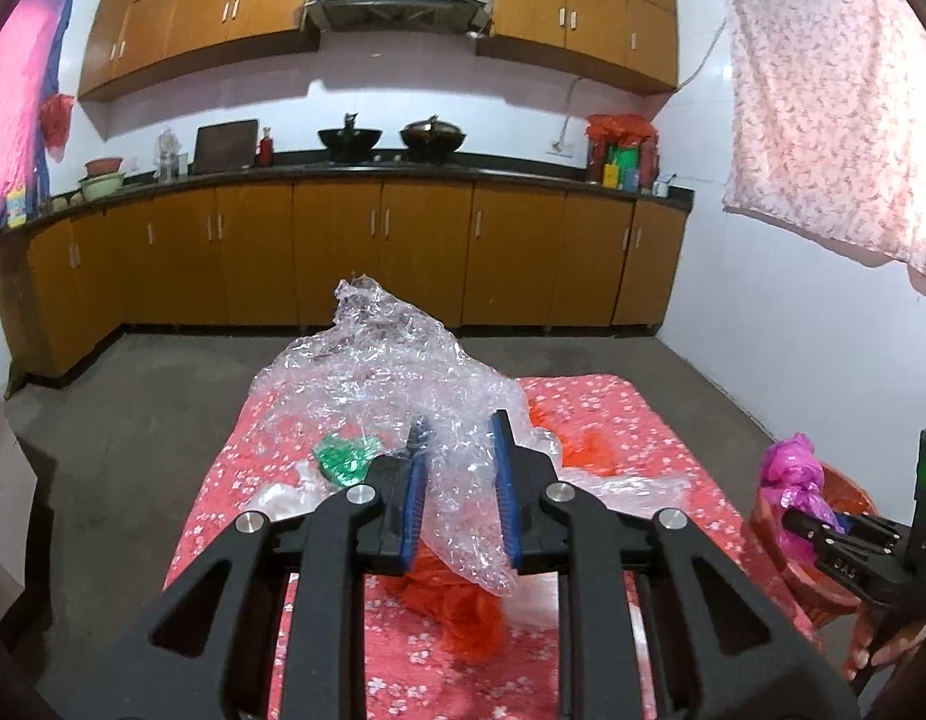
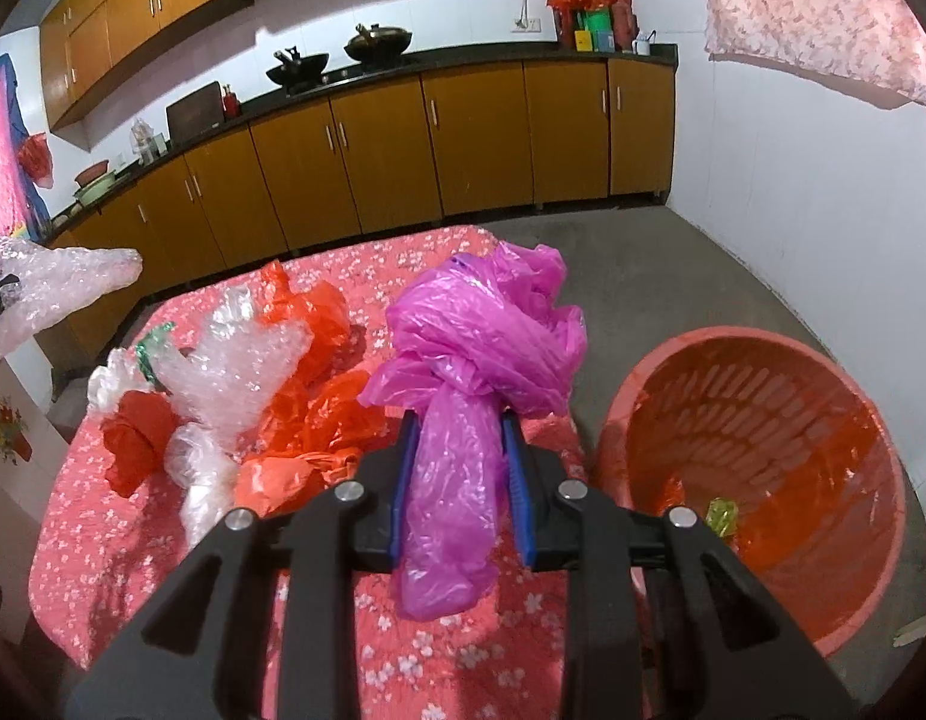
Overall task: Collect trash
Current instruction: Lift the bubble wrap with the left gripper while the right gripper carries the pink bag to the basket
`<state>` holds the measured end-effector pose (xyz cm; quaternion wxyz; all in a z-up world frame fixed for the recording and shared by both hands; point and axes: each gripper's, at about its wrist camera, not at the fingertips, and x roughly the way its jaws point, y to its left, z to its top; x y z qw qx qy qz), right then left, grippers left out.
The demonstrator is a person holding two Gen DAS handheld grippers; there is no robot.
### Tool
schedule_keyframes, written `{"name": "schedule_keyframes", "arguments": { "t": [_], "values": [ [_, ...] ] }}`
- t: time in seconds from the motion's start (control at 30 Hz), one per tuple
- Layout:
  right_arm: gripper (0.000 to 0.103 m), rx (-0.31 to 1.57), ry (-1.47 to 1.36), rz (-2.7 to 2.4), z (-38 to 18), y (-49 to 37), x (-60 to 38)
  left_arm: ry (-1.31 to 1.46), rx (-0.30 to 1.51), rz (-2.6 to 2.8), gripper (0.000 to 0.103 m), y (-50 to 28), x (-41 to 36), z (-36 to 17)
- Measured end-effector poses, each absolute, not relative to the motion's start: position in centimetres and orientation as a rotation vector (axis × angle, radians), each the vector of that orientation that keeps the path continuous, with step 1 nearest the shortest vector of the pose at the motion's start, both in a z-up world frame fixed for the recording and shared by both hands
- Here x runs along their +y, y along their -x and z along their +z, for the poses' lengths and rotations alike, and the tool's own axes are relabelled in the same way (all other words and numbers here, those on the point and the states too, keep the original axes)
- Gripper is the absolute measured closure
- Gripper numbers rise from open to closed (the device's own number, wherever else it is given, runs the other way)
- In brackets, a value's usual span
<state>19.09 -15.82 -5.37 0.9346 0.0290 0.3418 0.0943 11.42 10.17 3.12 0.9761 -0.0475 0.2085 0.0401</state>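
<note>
We are holding one piece of trash in each hand above the table [image 2: 91, 468] with the flowered cloth. The left gripper [image 1: 457, 480] is clamped narrow on a crumpled sheet of bubble wrap [image 1: 391, 372]; the sheet is billowing forward and up past the fingertips, with a short tail hanging below them. The right gripper [image 2: 460, 480] is pinched on a knotted magenta bag [image 2: 481, 330], its blue pads pressing the bag's neck.

Key relation: the red basket [image 2: 751, 360] is standing on the floor just beside the table, on the right-hand side. In the right wrist view it is lying directly right of the magenta bag, so the right hand is the nearer one; the left is having to cross the table to reach it.

The bag's long axis is running along the fingers, knot end pointing forward, loose tail drooping toward the camera. More red and clear bags [image 2: 295, 372] are waiting on the cloth. Something yellowish seems to be lying in the basket, though glare makes it hard to tell.
</note>
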Motion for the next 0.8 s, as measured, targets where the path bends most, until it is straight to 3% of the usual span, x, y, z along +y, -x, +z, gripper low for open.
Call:
{"name": "schedule_keyframes", "arguments": {
  "t": [0.8],
  "values": [
    [0.076,0.601,-0.092,0.025,-1.0,-13.9,-26.0,0.023,0.423,-0.192,0.082,-11.4,-2.5,3.1]
  ]
}}
